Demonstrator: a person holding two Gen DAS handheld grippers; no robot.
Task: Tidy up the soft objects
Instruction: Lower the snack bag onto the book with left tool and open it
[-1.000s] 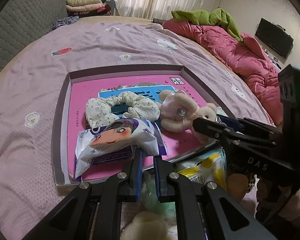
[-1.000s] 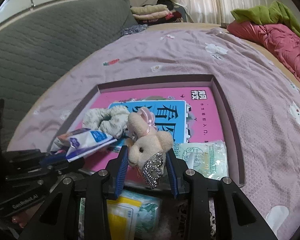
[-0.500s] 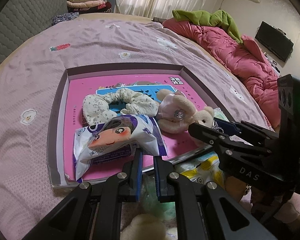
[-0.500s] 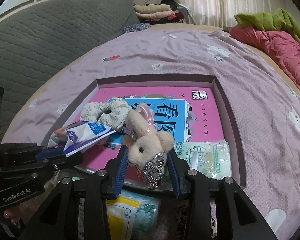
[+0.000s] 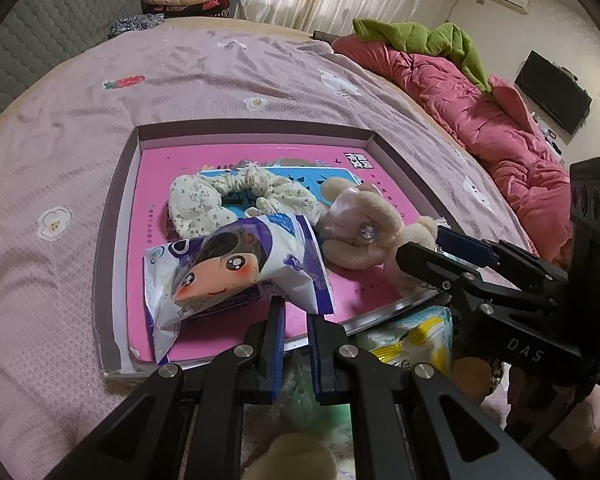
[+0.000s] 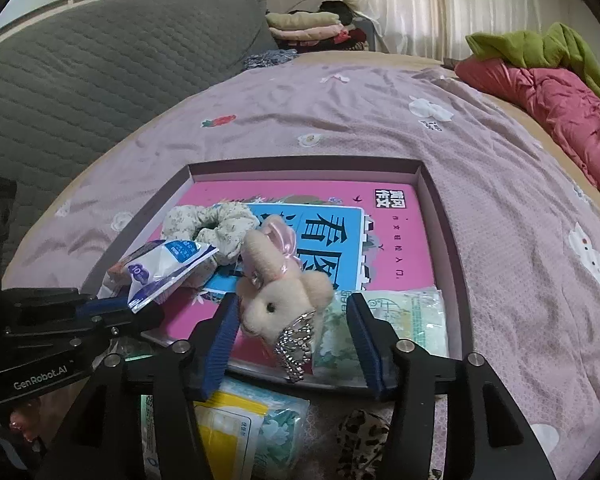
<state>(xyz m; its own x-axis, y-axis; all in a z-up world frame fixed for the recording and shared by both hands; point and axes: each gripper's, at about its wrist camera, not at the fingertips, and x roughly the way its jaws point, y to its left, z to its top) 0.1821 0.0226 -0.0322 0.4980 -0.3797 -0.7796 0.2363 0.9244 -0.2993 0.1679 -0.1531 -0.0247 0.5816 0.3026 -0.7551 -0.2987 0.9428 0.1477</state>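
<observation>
A shallow box (image 5: 112, 240) with a pink book in it lies on the purple bedspread. My left gripper (image 5: 296, 320) is shut on a purple-and-white tissue pack (image 5: 236, 268) with a cartoon face, held over the box's near edge; the pack also shows in the right wrist view (image 6: 164, 268). My right gripper (image 6: 290, 320) is open around a beige plush bunny (image 6: 276, 284) with a pink bow and silver tiara, which rests on the book; its fingers (image 6: 220, 340) stand apart from it. The bunny (image 5: 364, 232) lies beside a floral scrunchie (image 5: 224, 200).
A pale green wipes pack (image 6: 400, 320) lies in the box's near right corner. A yellow-green pack (image 6: 236, 428) and a leopard-print item (image 6: 364, 436) lie on the bed in front of the box. A pink quilt (image 5: 480, 120) is at the right.
My right gripper has opened and let go of the bunny, which now rests on the book. My left gripper still holds the tissue pack, slightly further over the box.
</observation>
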